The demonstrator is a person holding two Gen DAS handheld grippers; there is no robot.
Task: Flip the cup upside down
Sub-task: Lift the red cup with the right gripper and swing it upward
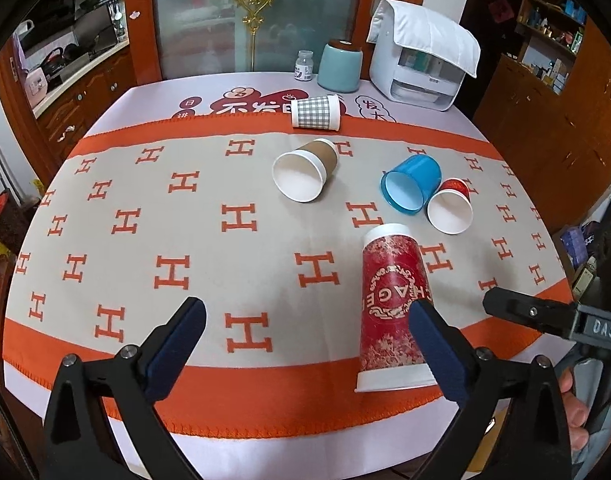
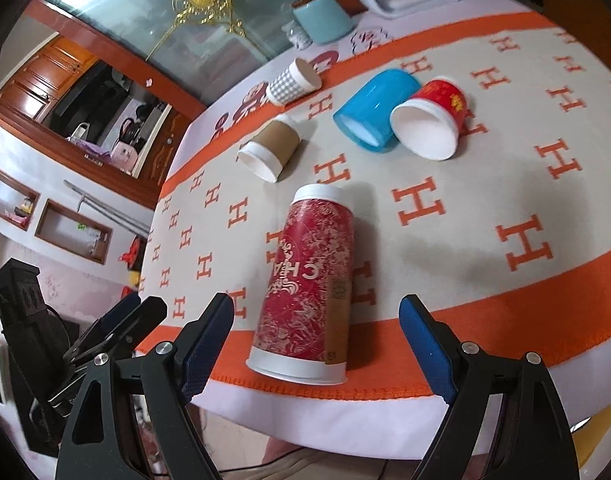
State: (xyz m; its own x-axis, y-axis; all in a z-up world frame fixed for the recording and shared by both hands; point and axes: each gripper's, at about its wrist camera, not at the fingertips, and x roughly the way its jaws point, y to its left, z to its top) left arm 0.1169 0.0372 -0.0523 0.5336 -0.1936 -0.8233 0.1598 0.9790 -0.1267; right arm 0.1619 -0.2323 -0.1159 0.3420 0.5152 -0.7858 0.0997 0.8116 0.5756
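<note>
Near the front edge of the tabletop, at about five o'clock in the left wrist view, the tall red cup stands mouth-down on its rim, so that one looks finished. Four remain on their sides: the brown-sleeved cup at twelve o'clock, the checked cup beyond it, the blue cup and the small red cup touching at two o'clock. Left tongs gape wide, holding nothing. Right tongs also spread wide, straddling the tall cup without gripping.
</note>
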